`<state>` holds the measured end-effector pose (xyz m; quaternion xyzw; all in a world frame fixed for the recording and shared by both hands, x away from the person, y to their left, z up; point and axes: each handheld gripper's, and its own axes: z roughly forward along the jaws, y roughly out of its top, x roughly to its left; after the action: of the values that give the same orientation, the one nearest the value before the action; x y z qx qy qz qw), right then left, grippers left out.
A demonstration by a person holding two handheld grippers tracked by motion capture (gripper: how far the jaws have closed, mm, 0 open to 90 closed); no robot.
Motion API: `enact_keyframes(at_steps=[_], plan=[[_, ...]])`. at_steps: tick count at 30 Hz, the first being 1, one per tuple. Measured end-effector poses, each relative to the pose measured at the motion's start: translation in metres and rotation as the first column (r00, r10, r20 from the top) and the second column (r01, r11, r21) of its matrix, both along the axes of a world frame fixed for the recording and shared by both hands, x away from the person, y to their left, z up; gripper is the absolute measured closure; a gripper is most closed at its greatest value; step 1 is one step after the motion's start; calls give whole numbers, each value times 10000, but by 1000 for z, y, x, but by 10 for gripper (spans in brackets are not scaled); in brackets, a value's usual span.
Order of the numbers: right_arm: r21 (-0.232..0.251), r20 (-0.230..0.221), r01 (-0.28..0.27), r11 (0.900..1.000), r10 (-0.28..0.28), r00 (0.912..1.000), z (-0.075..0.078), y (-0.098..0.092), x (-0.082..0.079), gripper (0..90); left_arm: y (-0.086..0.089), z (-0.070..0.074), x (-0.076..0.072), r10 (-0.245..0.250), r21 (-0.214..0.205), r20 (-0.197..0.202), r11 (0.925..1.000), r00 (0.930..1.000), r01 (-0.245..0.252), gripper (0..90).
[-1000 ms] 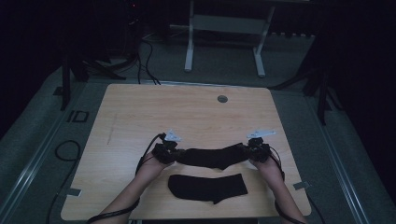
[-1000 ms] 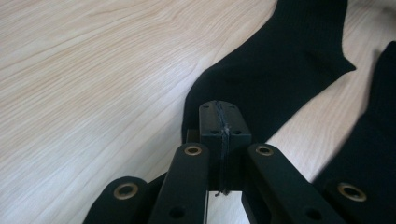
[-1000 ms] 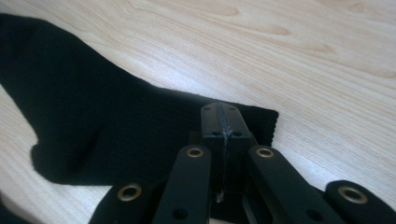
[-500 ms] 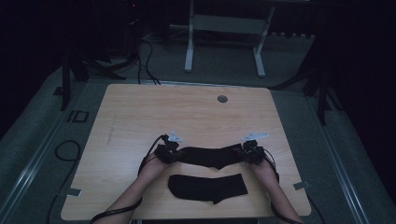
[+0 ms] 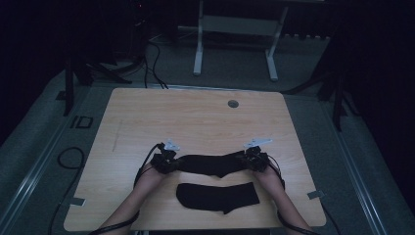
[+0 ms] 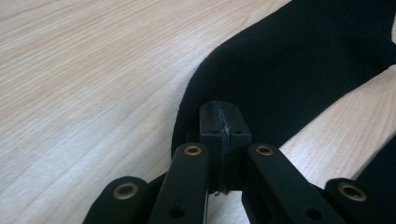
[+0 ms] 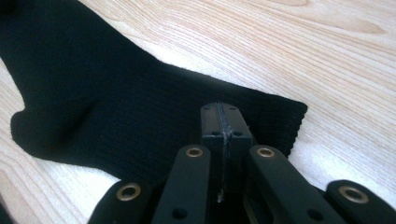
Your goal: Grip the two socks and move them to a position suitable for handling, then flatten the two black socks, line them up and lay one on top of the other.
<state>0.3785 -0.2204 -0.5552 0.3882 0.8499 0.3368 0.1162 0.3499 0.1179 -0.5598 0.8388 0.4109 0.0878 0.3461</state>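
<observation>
So from the left: your left tongs (image 5: 165,161) are clamped fully shut on one end of the upper black sock (image 5: 210,164), and in the left gripper view the jaws are pressed together with the knit bunched right at the tips (image 6: 223,122). That sock runs straight across the counter (image 5: 147,122), stretched between your two hands, lying low on or just above the wood. Just nearer to you sits the second black sock (image 5: 218,197), flat and apart from the first, nothing touching it. Over on the right, your right tongs (image 5: 254,160) are pinched shut too, on the ribbed cuff end (image 7: 280,119).

Looks to me like you're in the middle of carrying the held sock over to lay it on its mate. Next move, I'd say: bring both hands toward you together, keep it taut, line up cuffs and toes, then let go.
</observation>
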Motion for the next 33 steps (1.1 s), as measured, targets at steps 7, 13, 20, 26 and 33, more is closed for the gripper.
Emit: enact_keyframes(at_steps=[7, 13, 20, 26, 33], plan=[[186, -174, 30, 9998, -27, 9998, 1, 1, 2, 849, 1, 0, 1, -12, -149, -90, 9999, 10000, 11, 892], [404, -81, -124, 9991, 127, 9999, 13, 1, -3, 745, 1, 7, -4, -384, -407, 106, 9984, 9992, 388, 731], [501, 352, -562, 9972, 545, 9979, 31, -1, -16, 535, 8, 27, -18, -587, -615, 418, 9962, 9974, 612, 546], [555, 496, -640, 9964, 613, 9969, 40, -9, -31, 475, 13, 37, -43, -818, -732, 530, 9936, 9952, 855, 479], [601, 484, -415, 9973, 387, 9981, 43, -29, -61, 457, 16, 35, -71, -910, -1025, 202, 9904, 9956, 926, 465]])
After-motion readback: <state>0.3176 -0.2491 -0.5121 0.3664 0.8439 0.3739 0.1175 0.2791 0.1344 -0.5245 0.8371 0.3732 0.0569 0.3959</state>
